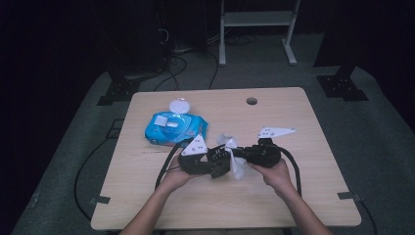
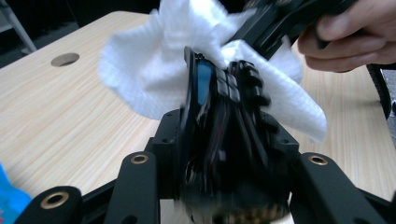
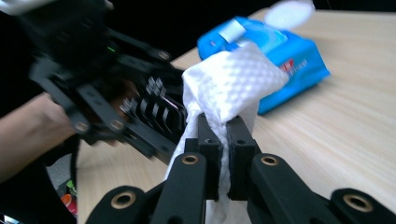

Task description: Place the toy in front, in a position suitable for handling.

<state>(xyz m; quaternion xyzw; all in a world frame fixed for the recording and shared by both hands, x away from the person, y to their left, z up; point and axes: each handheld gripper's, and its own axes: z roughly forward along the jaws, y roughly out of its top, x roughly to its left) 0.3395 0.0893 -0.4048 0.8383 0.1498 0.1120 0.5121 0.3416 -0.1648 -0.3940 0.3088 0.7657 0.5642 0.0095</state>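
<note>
My left gripper [image 1: 219, 162] is shut on a flat black device with rows of keys [image 2: 223, 88], held edge-on with a blue strip showing on one face. A crumpled white wipe [image 2: 149, 60] is pressed against that device. My right gripper [image 3: 223, 135] is shut on the wipe [image 3: 233, 79], which bulges above its jaws and hangs below them. In the high view the two grippers meet tip to tip above the middle of the table, with the wipe [image 1: 238, 165] between them. The right gripper [image 1: 244, 155] comes in from the right. The keyed device [image 3: 156, 111] shows beside the wipe in the right gripper view.
A blue pack of wipes [image 1: 173, 128] with its white lid flipped open lies at the back left of the wooden table [image 1: 293, 196]. There is a round hole [image 1: 251, 101] near the far edge. Cables trail from both grippers over the front half.
</note>
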